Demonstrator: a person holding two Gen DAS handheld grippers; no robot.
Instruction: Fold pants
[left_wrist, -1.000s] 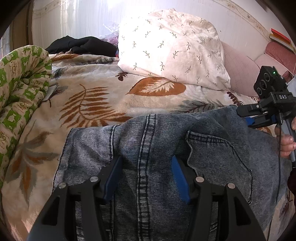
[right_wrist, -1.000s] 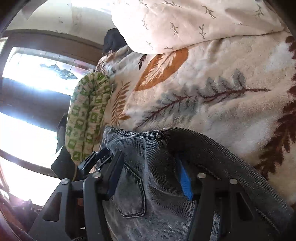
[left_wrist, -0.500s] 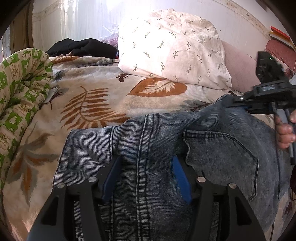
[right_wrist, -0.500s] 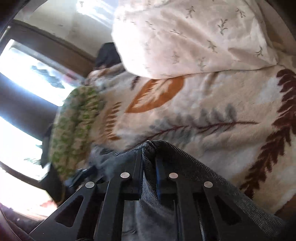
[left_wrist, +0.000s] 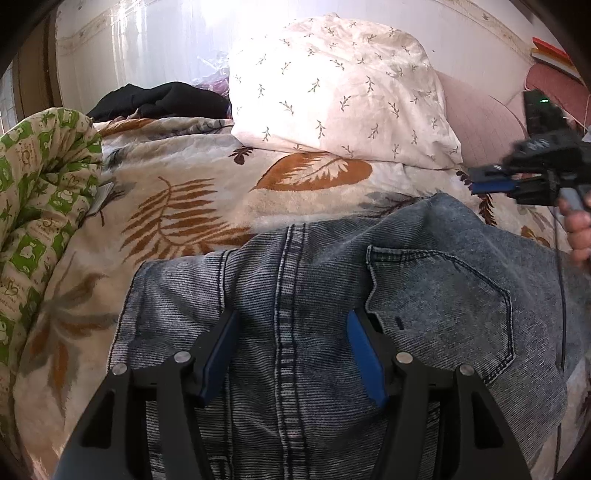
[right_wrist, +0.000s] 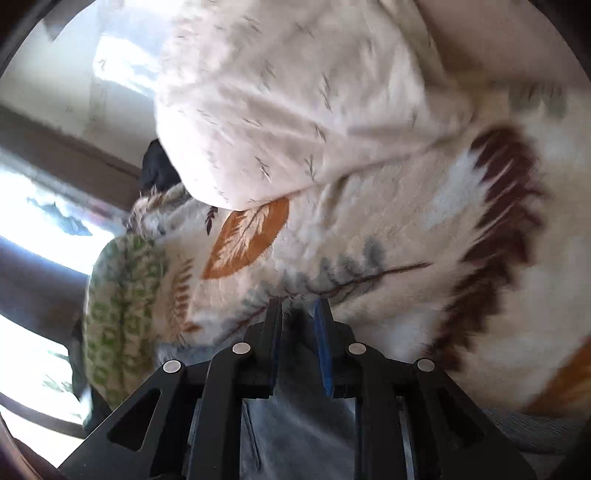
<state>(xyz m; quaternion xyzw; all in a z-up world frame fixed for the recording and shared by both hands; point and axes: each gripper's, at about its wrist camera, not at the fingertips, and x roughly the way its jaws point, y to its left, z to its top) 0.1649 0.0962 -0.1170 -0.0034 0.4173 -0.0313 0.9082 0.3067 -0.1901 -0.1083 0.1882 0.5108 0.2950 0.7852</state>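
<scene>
On the bed's leaf-print blanket (left_wrist: 192, 206) the pants (left_wrist: 369, 295) lie seat-up; I rest my left gripper (left_wrist: 291, 350), jaws open, astride the centre seam to anchor them, while my right gripper (right_wrist: 299, 343), jaws opening and empty, lifts off their edge.

A bed (left_wrist: 192, 206) with a leaf-print blanket is seen beyond the fingers. A sprigged white pillow (left_wrist: 332, 88) is set against a sunlit pale wall (left_wrist: 155, 48). A bright window (right_wrist: 40, 206) is seen at the left.

Jeans (left_wrist: 369, 295) and pillow (left_wrist: 332, 92) on bed (left_wrist: 184, 206)
</scene>
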